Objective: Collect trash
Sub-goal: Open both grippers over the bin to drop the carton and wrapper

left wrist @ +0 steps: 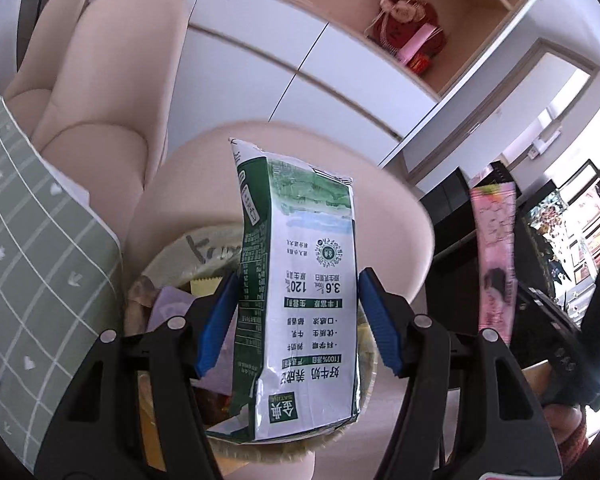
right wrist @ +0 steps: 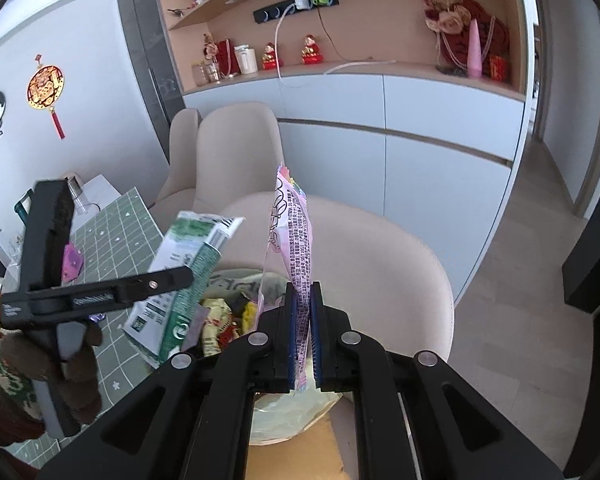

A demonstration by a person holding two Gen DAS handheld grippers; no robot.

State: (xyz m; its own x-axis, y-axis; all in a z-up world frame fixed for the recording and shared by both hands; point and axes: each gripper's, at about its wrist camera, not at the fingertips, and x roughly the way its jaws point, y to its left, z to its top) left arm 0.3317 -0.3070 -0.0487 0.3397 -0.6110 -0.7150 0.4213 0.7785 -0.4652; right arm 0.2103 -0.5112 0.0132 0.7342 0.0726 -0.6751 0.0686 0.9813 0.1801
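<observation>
Now the left hand-held gripper (left wrist: pixel 298 320) clamps a flattened green-and-white milk carton (left wrist: pixel 300 280), and the right hand-held gripper (right wrist: pixel 305 334) pinches a slim pink printed wrapper (right wrist: pixel 296 240); both hang over a pale bag-lined trash bin (right wrist: pixel 292 420) holding crumpled wrappers (right wrist: pixel 220 320), beside the green checked tabletop (right wrist: pixel 116 236).

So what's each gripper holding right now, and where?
Left gripper: milk carton, gripped across its lower sides. Right gripper: pink wrapper, pinched near its bottom end.
</observation>
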